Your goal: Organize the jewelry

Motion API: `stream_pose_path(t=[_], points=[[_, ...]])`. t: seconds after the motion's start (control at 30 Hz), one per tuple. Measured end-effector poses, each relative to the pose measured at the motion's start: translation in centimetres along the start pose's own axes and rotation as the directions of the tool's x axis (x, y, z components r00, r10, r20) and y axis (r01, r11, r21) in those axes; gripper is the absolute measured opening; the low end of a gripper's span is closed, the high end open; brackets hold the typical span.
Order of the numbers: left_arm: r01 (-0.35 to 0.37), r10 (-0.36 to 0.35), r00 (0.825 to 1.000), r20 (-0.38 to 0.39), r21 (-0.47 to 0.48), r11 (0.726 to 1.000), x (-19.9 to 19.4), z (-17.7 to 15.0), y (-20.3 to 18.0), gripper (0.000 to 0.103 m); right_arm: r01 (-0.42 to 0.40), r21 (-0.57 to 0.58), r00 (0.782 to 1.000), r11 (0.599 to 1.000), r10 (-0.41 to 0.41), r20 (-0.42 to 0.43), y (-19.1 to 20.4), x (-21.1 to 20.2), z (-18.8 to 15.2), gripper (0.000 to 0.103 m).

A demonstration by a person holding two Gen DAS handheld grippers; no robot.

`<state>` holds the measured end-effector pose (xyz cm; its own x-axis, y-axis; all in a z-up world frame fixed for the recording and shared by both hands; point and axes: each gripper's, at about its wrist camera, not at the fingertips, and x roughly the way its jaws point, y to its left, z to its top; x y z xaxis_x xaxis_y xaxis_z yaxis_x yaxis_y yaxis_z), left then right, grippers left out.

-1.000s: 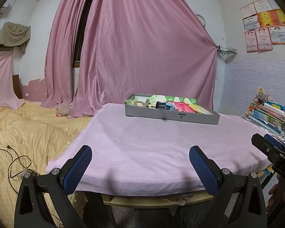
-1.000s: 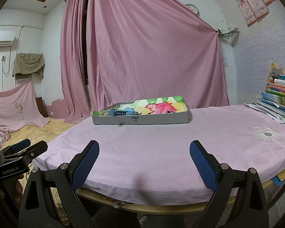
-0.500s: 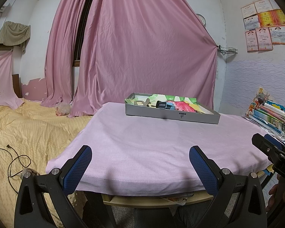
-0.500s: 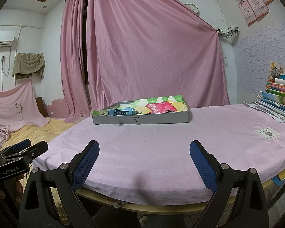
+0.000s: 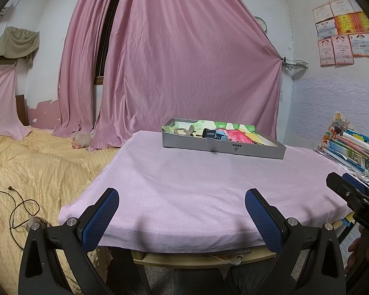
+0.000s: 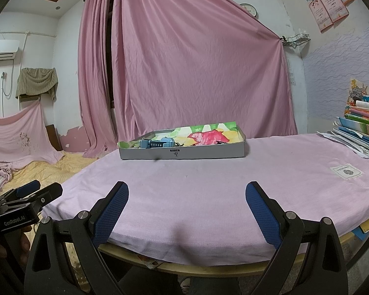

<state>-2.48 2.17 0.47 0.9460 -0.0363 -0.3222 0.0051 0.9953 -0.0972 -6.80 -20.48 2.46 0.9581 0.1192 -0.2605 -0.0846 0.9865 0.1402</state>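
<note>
The left gripper hangs with fingers spread wide and empty at the near edge of the pink-covered table. A grey tray holding a blue watch sits far across. The right gripper is likewise spread and empty.

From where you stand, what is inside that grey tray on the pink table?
The grey tray holds a colourful paper lining, a blue watch and a beige clip-like piece. Its near wall hides the floor, so any smaller jewelry lying flat cannot be seen.
</note>
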Motion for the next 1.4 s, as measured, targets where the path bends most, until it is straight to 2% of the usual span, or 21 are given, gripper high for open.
stream_pose_path(t=[0.87, 1.4], points=[[-0.008, 0.008, 1.0, -0.016, 0.025, 1.0, 0.3, -1.0, -0.2, 0.103, -0.002, 0.007, 1.0, 1.0, 0.002, -0.014, -0.1, 0.8, -0.5, 0.094], [-0.025, 0.026, 0.999, -0.029, 0.039, 0.999, 1.2, -0.1, -0.2, 0.103, 0.001, 0.018, 0.999, 1.0, 0.0, -0.037, 0.1, 1.7, -1.2, 0.094]])
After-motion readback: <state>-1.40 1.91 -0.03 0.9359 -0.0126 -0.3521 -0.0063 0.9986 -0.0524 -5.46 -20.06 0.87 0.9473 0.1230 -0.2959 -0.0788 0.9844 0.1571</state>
